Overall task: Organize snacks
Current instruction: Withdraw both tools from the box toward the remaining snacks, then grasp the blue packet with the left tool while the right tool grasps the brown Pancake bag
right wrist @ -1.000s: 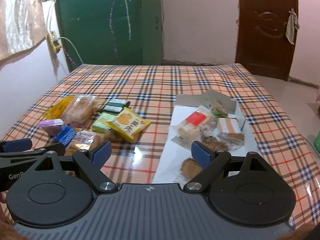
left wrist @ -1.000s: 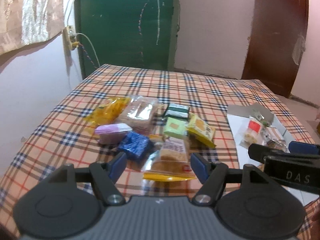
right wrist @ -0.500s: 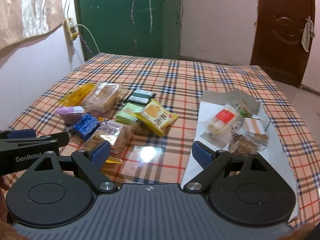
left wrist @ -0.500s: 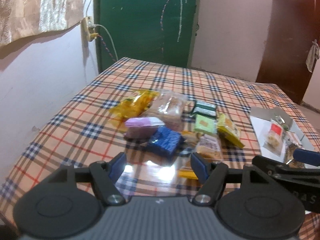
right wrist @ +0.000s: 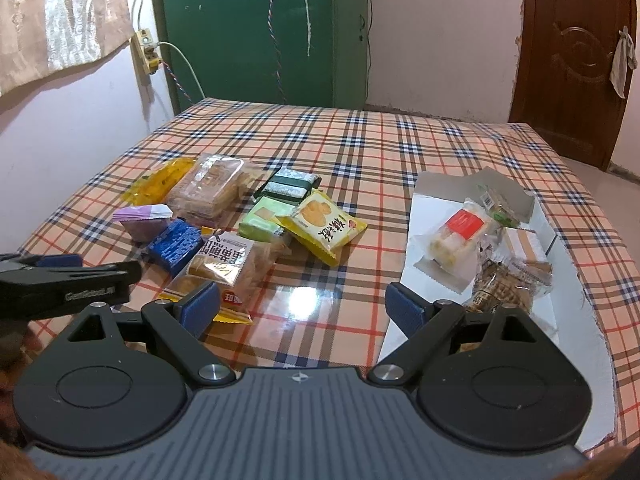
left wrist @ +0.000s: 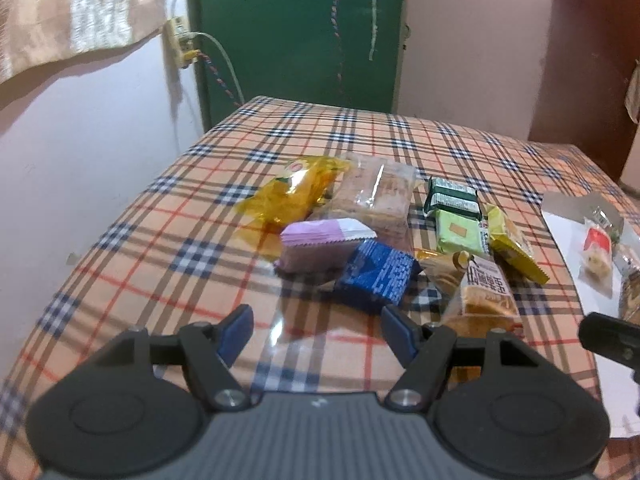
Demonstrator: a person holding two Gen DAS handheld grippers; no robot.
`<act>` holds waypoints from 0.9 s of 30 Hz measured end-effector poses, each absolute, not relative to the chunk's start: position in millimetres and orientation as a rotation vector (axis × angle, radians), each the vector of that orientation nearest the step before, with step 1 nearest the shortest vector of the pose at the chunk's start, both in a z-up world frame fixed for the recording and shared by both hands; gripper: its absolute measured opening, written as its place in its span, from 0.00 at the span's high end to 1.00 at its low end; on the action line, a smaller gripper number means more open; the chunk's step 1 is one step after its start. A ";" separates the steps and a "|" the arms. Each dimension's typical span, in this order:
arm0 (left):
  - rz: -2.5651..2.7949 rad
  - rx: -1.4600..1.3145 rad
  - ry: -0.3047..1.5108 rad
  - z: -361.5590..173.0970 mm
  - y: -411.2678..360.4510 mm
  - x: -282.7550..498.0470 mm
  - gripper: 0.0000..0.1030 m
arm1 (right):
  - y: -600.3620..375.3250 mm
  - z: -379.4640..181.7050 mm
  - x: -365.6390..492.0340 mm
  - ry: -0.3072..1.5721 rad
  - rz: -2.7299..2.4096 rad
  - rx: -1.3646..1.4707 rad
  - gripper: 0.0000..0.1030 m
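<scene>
A heap of wrapped snacks lies on the plaid tablecloth (left wrist: 120,248): a blue packet (left wrist: 376,276), a purple and white packet (left wrist: 320,240), an amber bag (left wrist: 292,196), a clear cracker pack (left wrist: 376,196), dark green bars (left wrist: 452,200), a light green pack (left wrist: 458,232) and a yellow pack (right wrist: 322,228). My left gripper (left wrist: 316,330) hangs open just short of the blue packet, nothing between its fingers. My right gripper (right wrist: 306,306) is open over bare cloth between the heap and a white box lid (right wrist: 432,208) with several snacks on it.
A pale wall and a wall socket (right wrist: 146,50) with a cable stand left of the table. A green cabinet (right wrist: 260,28) is behind it, a brown door (right wrist: 572,60) at the back right. The left gripper's finger (right wrist: 64,280) crosses the right wrist view's left side.
The left gripper has swung left and dropped closer to the heap; the blue packet now sits ahead of its fingers. The right gripper came nearer the table early on, then stayed put.
</scene>
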State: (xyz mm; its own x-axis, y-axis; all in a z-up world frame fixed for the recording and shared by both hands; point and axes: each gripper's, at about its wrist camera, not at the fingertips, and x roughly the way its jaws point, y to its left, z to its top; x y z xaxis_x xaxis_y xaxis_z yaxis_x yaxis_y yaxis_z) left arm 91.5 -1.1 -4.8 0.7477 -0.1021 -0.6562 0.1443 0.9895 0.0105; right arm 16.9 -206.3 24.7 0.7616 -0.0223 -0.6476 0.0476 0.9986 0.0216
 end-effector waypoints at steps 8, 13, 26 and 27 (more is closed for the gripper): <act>-0.225 0.148 0.710 -17.2 -24.0 128.6 0.30 | -213.7 22.5 19.6 0.703 -0.051 0.059 0.00; -0.266 0.164 0.724 -23.7 -38.5 145.1 0.33 | -218.7 20.9 19.3 0.705 -0.062 0.078 0.00; -0.342 0.077 0.752 -27.1 -16.9 100.1 0.55 | -206.9 14.8 24.4 0.735 -0.035 0.076 0.00; -0.335 0.072 0.751 -27.0 -13.7 93.2 0.55 | -204.7 14.0 25.9 0.739 -0.026 0.072 0.00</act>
